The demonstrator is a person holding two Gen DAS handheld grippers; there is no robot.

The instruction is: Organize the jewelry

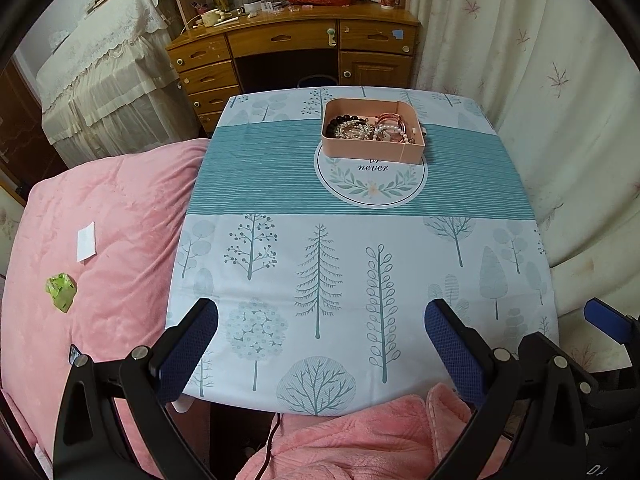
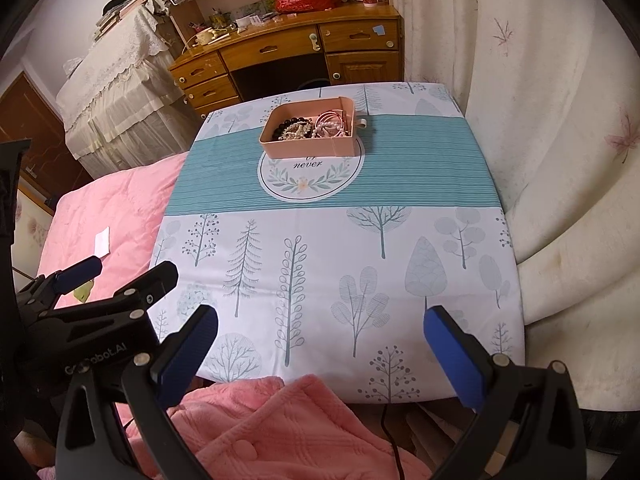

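A pink box stands on the far middle of the table, over a round wreath print. It holds a pile of jewelry: black beads, pearl strands and pink bangles. The box and its jewelry also show in the right wrist view. My left gripper is open and empty above the table's near edge, far from the box. My right gripper is open and empty, also at the near edge. The left gripper shows at the left of the right wrist view.
The tablecloth has a teal striped band and tree prints. A pink blanket lies to the left with a white paper and a green wrapper. A wooden desk stands behind. A cream curtain hangs on the right.
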